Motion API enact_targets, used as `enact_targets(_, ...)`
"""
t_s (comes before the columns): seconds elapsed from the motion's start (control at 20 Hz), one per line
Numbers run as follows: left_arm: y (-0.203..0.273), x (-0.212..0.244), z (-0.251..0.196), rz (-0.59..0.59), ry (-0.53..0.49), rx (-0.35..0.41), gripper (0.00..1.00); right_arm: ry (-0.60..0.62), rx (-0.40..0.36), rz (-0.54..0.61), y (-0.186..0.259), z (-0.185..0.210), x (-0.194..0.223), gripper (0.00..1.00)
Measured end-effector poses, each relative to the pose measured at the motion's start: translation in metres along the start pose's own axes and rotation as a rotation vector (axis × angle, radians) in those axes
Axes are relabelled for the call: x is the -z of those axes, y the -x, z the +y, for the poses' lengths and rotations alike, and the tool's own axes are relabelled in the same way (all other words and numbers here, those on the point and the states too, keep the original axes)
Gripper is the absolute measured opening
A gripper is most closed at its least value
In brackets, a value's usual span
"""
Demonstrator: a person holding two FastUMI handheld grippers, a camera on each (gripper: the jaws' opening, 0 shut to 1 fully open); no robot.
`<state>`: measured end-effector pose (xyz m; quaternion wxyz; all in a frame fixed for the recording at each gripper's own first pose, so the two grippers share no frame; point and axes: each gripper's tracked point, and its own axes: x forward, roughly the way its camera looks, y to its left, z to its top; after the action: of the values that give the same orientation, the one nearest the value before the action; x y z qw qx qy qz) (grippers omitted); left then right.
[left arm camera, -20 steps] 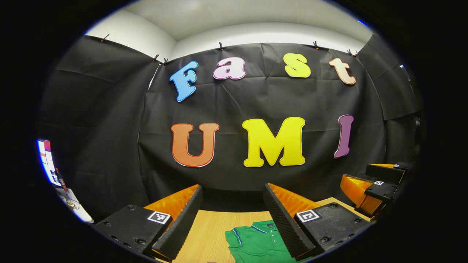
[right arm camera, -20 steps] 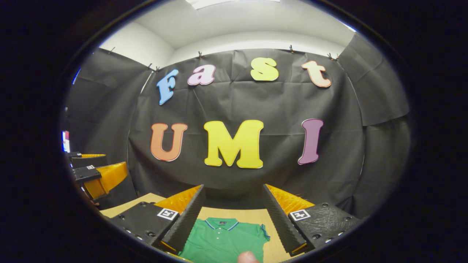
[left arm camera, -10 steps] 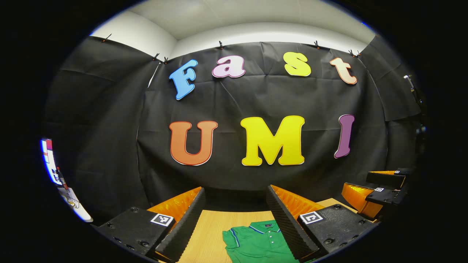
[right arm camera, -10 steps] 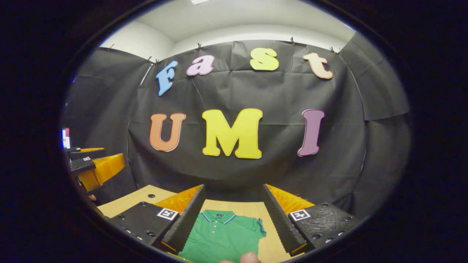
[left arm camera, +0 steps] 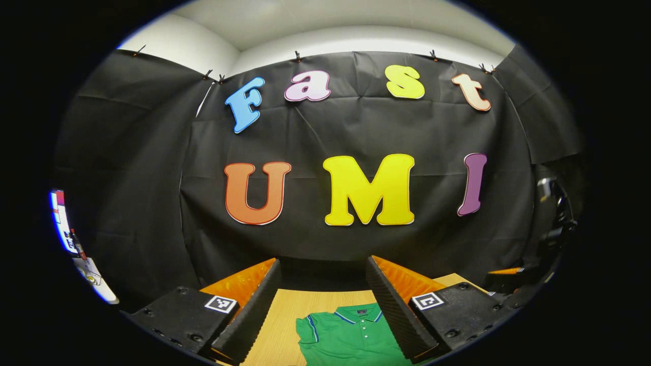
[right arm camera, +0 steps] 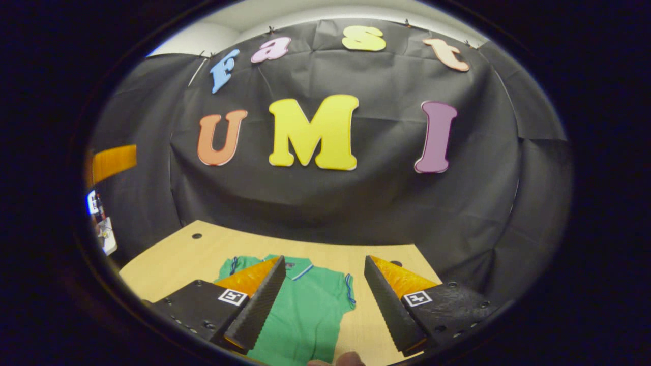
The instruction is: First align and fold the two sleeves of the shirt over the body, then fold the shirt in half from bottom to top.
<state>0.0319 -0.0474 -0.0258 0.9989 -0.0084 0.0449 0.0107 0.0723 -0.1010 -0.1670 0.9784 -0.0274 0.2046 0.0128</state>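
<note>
Green shirt (right arm camera: 305, 310) flat on table (right arm camera: 173, 259), collar far, sleeves still unfolded. Right tool (right arm camera: 320, 300) spread wide above right sleeve (right arm camera: 346, 292), likely lining up. Left tool (left arm camera: 320, 310) likewise released, empty, over collar.

Counted: 1 green polo shirt (right arm camera: 305, 310), 1 wooden desk (right arm camera: 173, 259), 2 tongs: left (left arm camera: 323, 295), right (right arm camera: 323, 290).
</note>
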Motion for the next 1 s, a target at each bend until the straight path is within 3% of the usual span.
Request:
enact_targets(0.25, -0.006, 0.004, -0.005, 0.019, -0.014, -0.029, 1.0, -0.02, -0.014, 0.19, -0.074, -0.031, 0.072, 0.95)
enact_targets(0.5, -0.015, 0.003, -0.003, 0.023, -0.035, -0.065, 1.0, -0.031, 0.021, 0.306, -0.148, -0.061, 0.124, 0.96)
enact_targets(0.8, -0.03, 0.003, -0.008, 0.029, -0.038, -0.091, 1.0, -0.002, 0.002, 0.44, -0.206, -0.065, 0.181, 0.94)
enact_targets(0.85, -0.03, 0.004, -0.009, 0.033, -0.039, -0.093, 1.0, -0.015, -0.006, 0.46, -0.209, -0.064, 0.187, 0.81)
enact_targets(1.0, -0.03, 0.004, -0.008, 0.039, -0.053, -0.109, 1.0, -0.046, -0.007, 0.499, -0.218, -0.065, 0.196, 0.58)
